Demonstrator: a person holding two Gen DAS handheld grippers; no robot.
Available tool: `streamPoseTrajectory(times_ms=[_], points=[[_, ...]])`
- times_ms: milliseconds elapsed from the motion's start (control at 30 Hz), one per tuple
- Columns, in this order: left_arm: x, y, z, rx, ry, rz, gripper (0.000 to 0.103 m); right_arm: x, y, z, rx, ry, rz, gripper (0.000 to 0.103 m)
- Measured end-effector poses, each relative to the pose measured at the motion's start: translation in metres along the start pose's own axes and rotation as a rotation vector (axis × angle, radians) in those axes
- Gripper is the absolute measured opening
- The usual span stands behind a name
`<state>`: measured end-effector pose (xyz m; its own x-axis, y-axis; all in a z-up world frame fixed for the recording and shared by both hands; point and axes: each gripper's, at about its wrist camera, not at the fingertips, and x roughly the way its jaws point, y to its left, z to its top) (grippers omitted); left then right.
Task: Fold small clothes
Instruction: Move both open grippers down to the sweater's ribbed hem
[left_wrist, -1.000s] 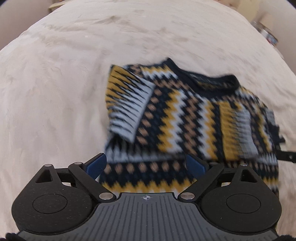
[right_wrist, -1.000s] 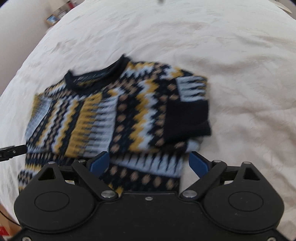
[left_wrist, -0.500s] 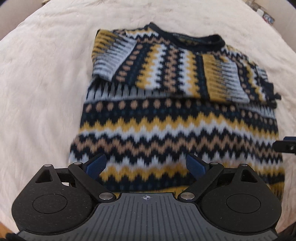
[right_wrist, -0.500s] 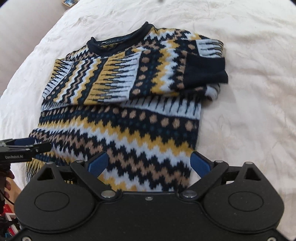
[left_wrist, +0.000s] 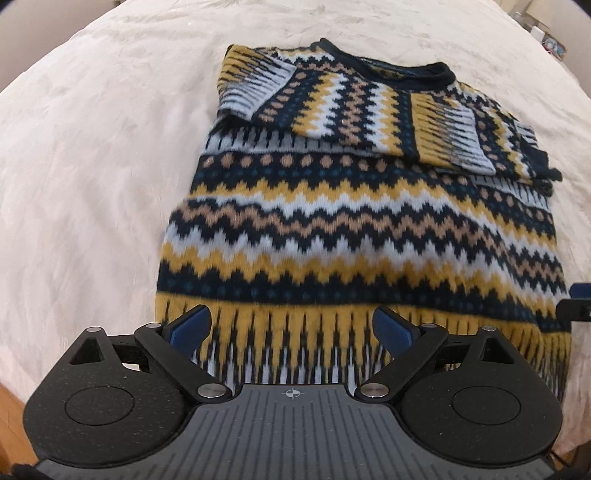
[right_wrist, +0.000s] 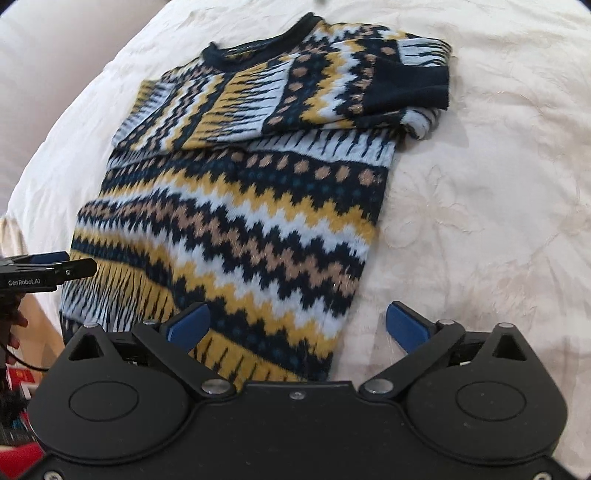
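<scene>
Knitted in navy, mustard, tan and pale-blue zigzags, the small sweater (left_wrist: 362, 221) lies flat on the cream bedspread (left_wrist: 92, 184), both sleeves folded across its chest and its neckline far from the cameras. Left gripper (left_wrist: 293, 328) hovers over the hem, its 2 blue-padded fingers (left_wrist: 192, 326) spread wide, holding nothing. Right gripper (right_wrist: 297, 325), equally spread, hangs above the hem's right corner.

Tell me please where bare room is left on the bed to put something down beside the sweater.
The cream bedspread lies bare along the right edge of the navy, mustard and white zigzag-knit sweater, and bare also on its left side and beyond the navy collar. It is crowded at the sweater's near hem, where the left gripper and right gripper hover, jaws open.
</scene>
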<state>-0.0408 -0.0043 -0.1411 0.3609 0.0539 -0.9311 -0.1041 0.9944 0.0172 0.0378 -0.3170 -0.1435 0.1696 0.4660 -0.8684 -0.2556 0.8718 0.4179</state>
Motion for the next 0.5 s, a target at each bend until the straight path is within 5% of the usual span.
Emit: streamPoseTrajectory(times_ms=[500], points=[[-0.013,0.03,-0.04,0.051,-0.034,-0.095,0.103,-0.012,0.034,-0.054,-0.029,-0.012,-0.034,0.103]])
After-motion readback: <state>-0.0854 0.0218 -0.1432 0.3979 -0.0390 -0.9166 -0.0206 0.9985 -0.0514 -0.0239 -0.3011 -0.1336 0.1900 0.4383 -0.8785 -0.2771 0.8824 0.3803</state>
